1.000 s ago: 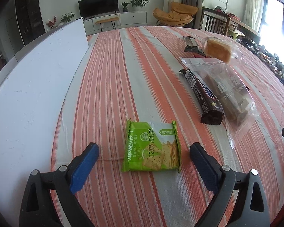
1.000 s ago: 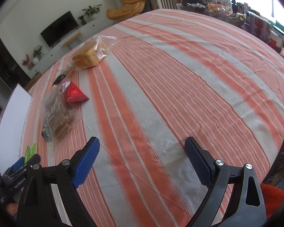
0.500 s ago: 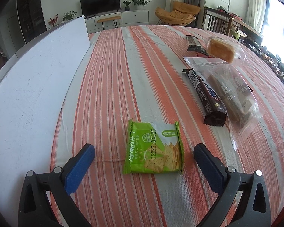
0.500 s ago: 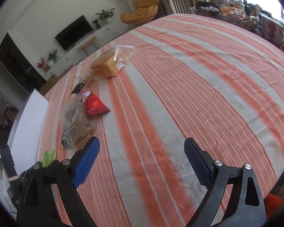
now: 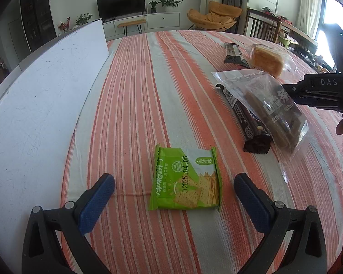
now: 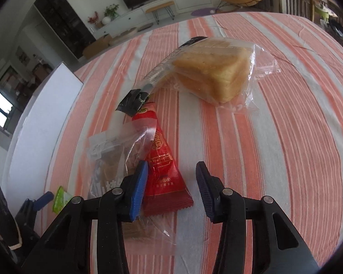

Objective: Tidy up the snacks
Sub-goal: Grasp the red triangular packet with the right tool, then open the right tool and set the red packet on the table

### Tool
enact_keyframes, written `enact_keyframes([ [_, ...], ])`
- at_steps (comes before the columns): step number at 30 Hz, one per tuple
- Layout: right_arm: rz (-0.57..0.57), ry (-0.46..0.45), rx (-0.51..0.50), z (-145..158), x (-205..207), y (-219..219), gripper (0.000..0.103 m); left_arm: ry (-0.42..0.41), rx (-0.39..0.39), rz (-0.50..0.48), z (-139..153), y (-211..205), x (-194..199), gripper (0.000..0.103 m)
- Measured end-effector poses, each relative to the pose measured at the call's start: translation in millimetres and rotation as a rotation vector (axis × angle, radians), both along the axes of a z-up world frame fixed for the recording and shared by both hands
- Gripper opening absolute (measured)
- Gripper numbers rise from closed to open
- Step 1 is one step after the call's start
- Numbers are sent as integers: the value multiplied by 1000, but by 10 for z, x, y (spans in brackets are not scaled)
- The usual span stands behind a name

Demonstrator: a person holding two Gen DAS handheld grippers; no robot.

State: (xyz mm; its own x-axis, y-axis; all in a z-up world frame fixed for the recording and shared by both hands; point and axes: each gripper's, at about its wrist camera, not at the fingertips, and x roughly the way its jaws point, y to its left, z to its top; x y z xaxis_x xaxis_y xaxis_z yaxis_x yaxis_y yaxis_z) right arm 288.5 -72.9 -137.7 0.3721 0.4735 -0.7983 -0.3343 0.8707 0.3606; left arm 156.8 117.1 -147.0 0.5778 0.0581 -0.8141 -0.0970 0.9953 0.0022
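Little of the sorting looks done yet: the snacks are spread out on the striped counter (image 5: 135,91). A green cracker pack (image 5: 186,180) is seen between the wide-open fingers of the left claw (image 5: 173,202), untouched. The right claw (image 6: 171,191) has just been closing around a red triangle pack (image 6: 163,171), but it is not pinched yet. A bagged bread (image 6: 213,73) and a clear bag (image 5: 275,111) of brown strips lie near the counter's right edge. No box is filled.
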Motion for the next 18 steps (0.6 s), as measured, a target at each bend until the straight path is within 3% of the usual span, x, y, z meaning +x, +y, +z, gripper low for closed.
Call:
enact_keyframes([
  [2,13,-19,-28,6,6,63,48,0,0,0,-1,0,0,103],
  [4,41,-38,-113,16,-19,127,31,0,0,0,0,1,1,103],
  [7,56,-18,-170,35,-103,90,20,0,0,0,-1,1,0,103],
  [12,-113,-2,-251,113,-584,-458,18,0,0,0,-1,2,0,103],
  [16,-250,-93,-358,128,-1161,-827,18,0,0,0,-3,1,4,103],
  [17,-272,-114,-365,109,-1246,-875,21,0,0,0,-2,2,1,103],
  [18,-289,-123,-368,78,-1308,-922,32,0,-1,0,-3,1,3,103],
])
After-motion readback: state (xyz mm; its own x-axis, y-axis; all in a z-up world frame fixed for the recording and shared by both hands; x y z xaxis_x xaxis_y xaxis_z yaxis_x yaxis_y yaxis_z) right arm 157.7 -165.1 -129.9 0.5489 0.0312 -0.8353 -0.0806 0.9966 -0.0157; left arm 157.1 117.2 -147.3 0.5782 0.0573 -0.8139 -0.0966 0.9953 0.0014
